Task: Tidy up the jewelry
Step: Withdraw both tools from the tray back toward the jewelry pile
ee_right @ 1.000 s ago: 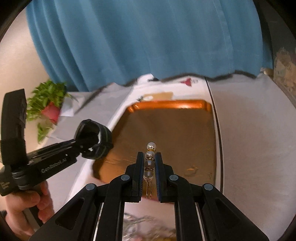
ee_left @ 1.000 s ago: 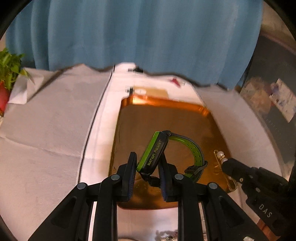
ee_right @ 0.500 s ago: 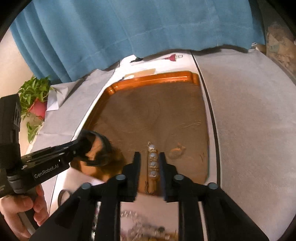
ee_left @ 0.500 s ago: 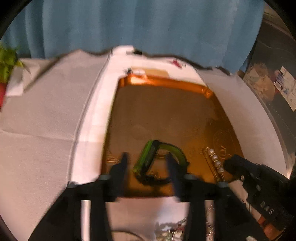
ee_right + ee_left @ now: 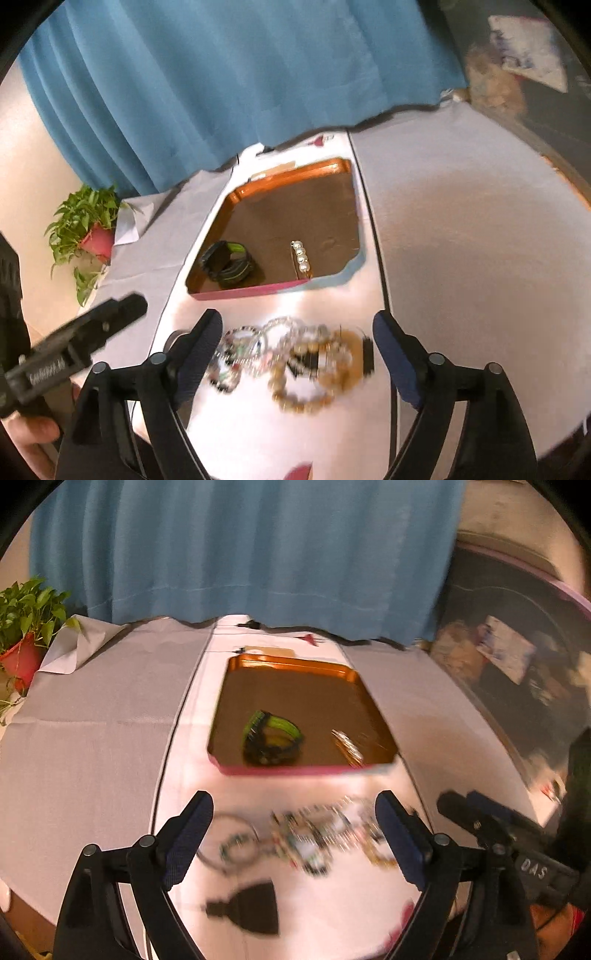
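Now both tools gape, watch (image 5: 271, 738) released in tray (image 5: 291, 662).

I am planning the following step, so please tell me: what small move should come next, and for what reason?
Probably lower the right gripper, which is open and empty, onto the pile of beaded bracelets beneath it and close on one. The green watch and the pearl hair clip already lie in the copper tray, while the pile sits on the white cloth outside it. The left gripper is open too.
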A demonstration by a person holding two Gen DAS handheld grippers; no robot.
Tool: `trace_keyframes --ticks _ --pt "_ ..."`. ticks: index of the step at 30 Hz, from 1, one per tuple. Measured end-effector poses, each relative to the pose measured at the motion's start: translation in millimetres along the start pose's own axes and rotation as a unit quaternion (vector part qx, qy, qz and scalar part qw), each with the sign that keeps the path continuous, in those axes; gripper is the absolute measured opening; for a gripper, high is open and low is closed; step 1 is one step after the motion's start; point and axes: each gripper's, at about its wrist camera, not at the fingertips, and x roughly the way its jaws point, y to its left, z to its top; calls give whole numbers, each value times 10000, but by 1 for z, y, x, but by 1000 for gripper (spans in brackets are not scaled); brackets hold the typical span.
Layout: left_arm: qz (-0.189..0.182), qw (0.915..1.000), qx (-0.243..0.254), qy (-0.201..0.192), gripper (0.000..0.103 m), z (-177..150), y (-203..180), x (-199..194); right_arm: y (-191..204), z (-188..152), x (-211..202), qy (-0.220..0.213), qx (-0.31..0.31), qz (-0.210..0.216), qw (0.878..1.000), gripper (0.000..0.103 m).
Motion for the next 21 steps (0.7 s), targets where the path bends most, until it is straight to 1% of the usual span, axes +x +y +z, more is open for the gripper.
trace_keyframes --ticks 2,3,4,5,6,7,10,11,13,15,17,21 --pt "-49 10000 -47 -53 87 -11 -4 -13 4 -10 -16 -74 -138 -2 9999 87" --pt "-90 9999 -114 -79 89 -19 -5 -22 6 -15 -24 -113 -193 8 9997 87" --pt "-65 9998 -143 -99 95 -24 -7 -28 9 -21 -35 -181 -267 58 9995 87" --pt "45 9998 -163 -138 99 -30 -9 -34 11 -25 -41 -249 -319 125 9991 87" --pt "268 9991 -191 -256 103 -38 -11 -41 12 -29 -49 -325 -388 187 9985 89" --pt "378 9985 -176 -345 103 -44 -11 -46 15 -35 -58 -437 -519 228 9974 90" --pt "449 9985 -31 -314 103 -60 -12 -49 21 -47 -74 -756 -894 203 9929 102" --pt "470 9985 -41 -270 103 -64 -10 -48 22 -53 -78 -841 -1014 189 9911 103" --pt "554 9983 -90 -167 103 -73 -6 -45 24 -62 -80 -907 -1163 149 9890 103" --pt "395 9991 -105 -139 103 -80 -3 -44 23 -68 -77 -900 -1183 88 9889 103" --pt "349 9992 -60 -183 103 -85 -3 -43 20 -73 -72 -934 -1196 26 9884 103" --pt "644 9967 406 -268 103 -88 -11 -37 14 -78 -58 -1025 -1316 73 9860 103"
